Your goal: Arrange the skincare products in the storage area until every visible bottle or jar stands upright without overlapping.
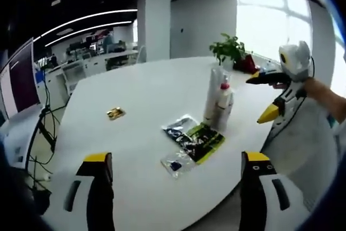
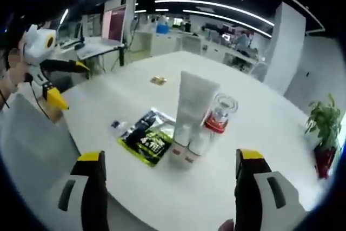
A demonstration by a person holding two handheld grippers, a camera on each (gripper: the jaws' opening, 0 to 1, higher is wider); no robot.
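Note:
A tall white tube [image 2: 192, 109] stands upright on the white table [image 2: 259, 117], touching a white bottle [image 2: 218, 116] with a red collar and clear cap. In the left gripper view the tube [image 1: 213, 94] and the bottle [image 1: 224, 106] stand at the table's right side. Black and green flat sachets [image 1: 193, 138] [image 2: 145, 134] lie beside them, with a small clear packet [image 1: 175, 164] [image 2: 115, 127] close by. My left gripper [image 1: 178, 187] is open, back from the sachets, and my right gripper [image 2: 173, 187] is open in front of the tube. Each shows open in the other's view: right gripper [image 1: 262, 96], left gripper [image 2: 69, 84].
A small gold wrapper [image 1: 115, 113] [image 2: 158, 80] lies alone farther out on the table. A potted plant [image 1: 230, 50] [image 2: 324, 123] stands at the far edge. Office desks and a monitor [image 1: 19, 79] fill the background. A person's hand [image 1: 324, 93] holds the right gripper.

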